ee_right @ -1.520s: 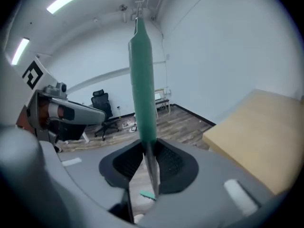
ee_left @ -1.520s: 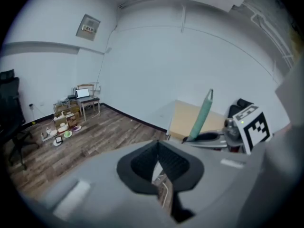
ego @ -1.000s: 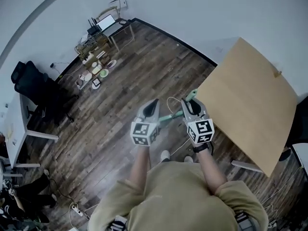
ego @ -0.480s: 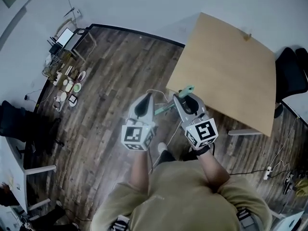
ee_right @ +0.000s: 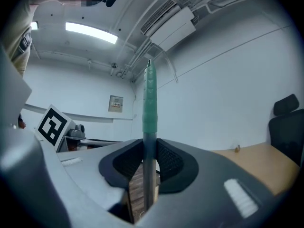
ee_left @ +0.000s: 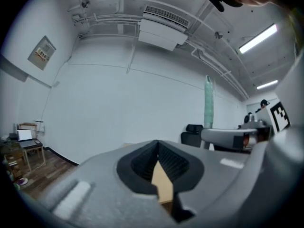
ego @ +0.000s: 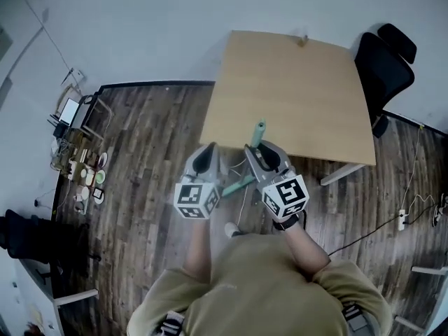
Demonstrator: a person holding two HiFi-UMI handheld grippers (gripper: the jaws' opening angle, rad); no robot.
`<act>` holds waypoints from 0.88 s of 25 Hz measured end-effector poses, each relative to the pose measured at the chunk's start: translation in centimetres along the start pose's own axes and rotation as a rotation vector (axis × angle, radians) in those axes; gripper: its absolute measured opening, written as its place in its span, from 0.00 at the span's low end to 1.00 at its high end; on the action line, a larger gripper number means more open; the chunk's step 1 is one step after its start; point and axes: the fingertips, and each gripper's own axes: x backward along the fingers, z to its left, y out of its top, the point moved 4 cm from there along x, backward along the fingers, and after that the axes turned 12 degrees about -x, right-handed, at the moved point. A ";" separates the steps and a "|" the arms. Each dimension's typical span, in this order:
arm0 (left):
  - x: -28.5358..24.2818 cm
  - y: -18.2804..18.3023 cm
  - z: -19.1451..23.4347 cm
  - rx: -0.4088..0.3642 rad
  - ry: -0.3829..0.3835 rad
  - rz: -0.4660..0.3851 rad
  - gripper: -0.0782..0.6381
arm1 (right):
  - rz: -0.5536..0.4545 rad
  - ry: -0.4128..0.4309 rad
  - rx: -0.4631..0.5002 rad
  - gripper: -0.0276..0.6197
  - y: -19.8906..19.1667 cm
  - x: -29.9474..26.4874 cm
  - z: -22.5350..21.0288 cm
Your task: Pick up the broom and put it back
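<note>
From where I stand, the first half of the job looks done: the broom (ee_right: pixel 150 103) is in hand. The right gripper (ego: pixel 255 149) pinches its thin grey shaft just below the green grip, jaws closed snugly on either side, and the handle stands upright between them, its tip pointing towards the ceiling. From above, the green end pokes out over the near edge of the wooden table (ego: pixel 294 89), while a lower stretch of the shaft slants down between the two grippers towards the person's feet. The brush end I cannot see; it is hidden below the arms and body, so I cannot say whether it is clear of the floor (ego: pixel 154 152).

The left gripper (ego: pixel 208 148) is level beside the right one, jaws pressed together with nothing between them. It is near the shaft but apart from it, so the right alone carries the broom.

What is left, I judge, is the putting back. No rack, hook or obvious resting place for it shows here, only the table, a black chair (ego: pixel 385 61) past its far corner and bare white wall, so the broom has yet to be set down and released
</note>
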 end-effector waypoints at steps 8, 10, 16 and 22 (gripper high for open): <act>-8.2 2.5 -21.2 -0.002 -0.239 -0.004 0.11 | -0.075 -0.216 0.017 0.18 5.1 18.3 -11.8; -9.7 3.1 -27.6 -0.016 -0.309 -0.010 0.11 | -0.085 -0.272 0.029 0.18 6.1 23.7 -14.6; -13.1 4.1 -45.9 -0.039 -0.518 -0.042 0.11 | -0.118 -0.480 0.042 0.18 7.4 39.4 -22.6; -17.1 4.7 -61.6 -0.083 -0.821 -0.012 0.11 | -0.197 -0.805 -0.029 0.19 8.0 54.5 -30.8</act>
